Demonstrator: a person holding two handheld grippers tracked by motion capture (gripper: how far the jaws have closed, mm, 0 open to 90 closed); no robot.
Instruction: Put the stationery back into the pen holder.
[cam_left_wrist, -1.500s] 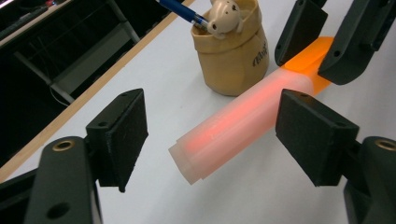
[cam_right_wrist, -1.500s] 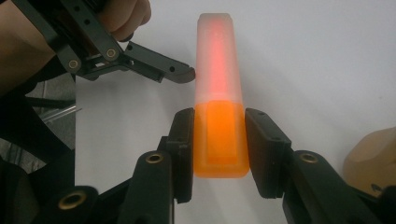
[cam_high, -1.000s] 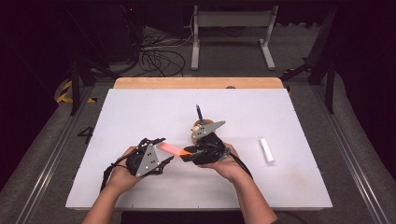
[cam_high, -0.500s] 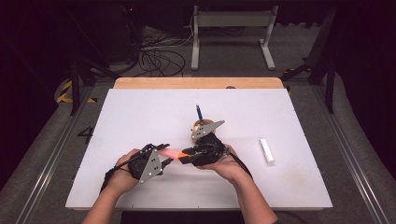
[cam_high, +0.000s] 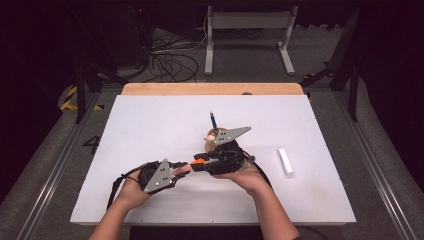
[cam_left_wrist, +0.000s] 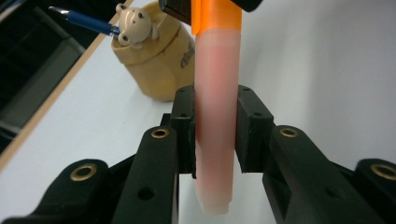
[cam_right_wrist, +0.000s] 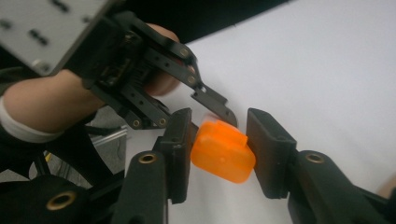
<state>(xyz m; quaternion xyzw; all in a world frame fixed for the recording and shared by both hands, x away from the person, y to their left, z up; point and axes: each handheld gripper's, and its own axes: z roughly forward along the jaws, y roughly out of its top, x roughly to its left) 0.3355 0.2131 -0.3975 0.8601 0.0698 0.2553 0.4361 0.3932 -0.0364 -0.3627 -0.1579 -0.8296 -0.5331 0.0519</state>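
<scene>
The highlighter (cam_left_wrist: 217, 116) is held between the left gripper (cam_high: 176, 171) jaws, which have just been closing onto its pink body. Its orange cap (cam_right_wrist: 222, 150) sits between the right gripper (cam_high: 200, 164) jaws, which have just been opening; one side looks loose. The cap could be dropped. Beyond, the bear holder (cam_left_wrist: 156, 56) could be bumped.

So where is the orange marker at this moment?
In the high view the orange marker hangs low over the table's near middle, between the left gripper and right gripper, before the bear-shaped holder.
</scene>
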